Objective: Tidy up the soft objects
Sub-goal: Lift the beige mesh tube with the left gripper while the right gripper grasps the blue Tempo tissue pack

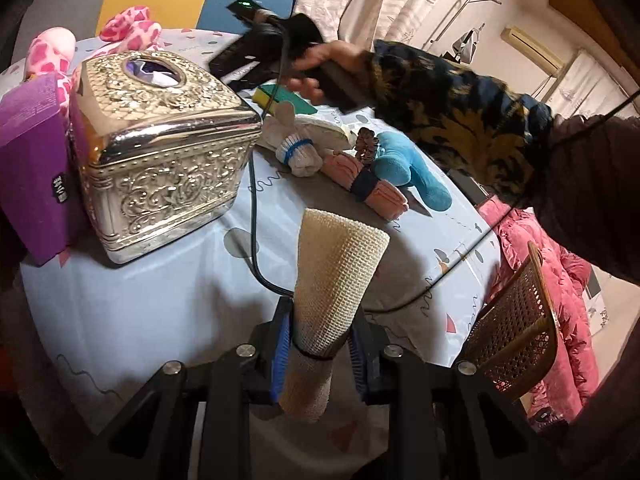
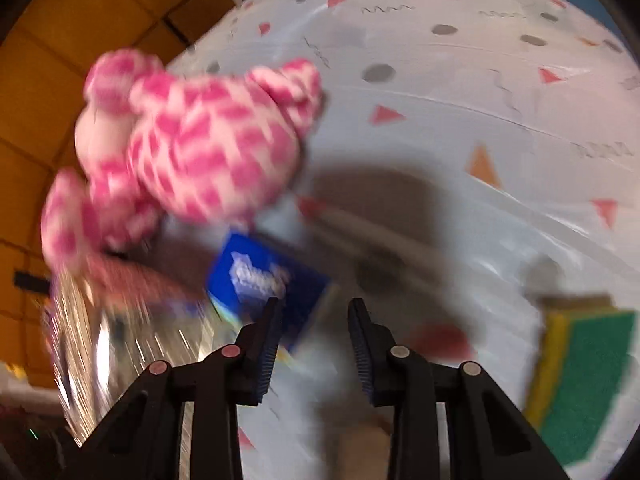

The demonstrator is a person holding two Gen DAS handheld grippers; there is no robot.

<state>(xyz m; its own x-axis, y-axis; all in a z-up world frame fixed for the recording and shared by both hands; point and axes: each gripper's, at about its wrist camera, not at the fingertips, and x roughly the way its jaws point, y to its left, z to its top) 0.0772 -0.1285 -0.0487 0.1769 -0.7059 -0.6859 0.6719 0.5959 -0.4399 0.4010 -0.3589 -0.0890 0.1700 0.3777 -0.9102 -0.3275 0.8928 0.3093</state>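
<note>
A mesh roll [image 1: 336, 280] is clamped in the left tongs [image 1: 318, 344], pointing away over the bench [image 1: 140, 300]. The empty, parted right tongs [image 2: 314, 340] are nearer the plush [image 2: 192, 148], up-left.

Two plush toys [image 1: 412, 168], two sponges [image 1: 288, 98]

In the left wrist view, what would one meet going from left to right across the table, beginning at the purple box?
Purple box → silver ornate tissue box → white sock bundle with the blue band → pink rolled cloth → blue plush toy.
</note>
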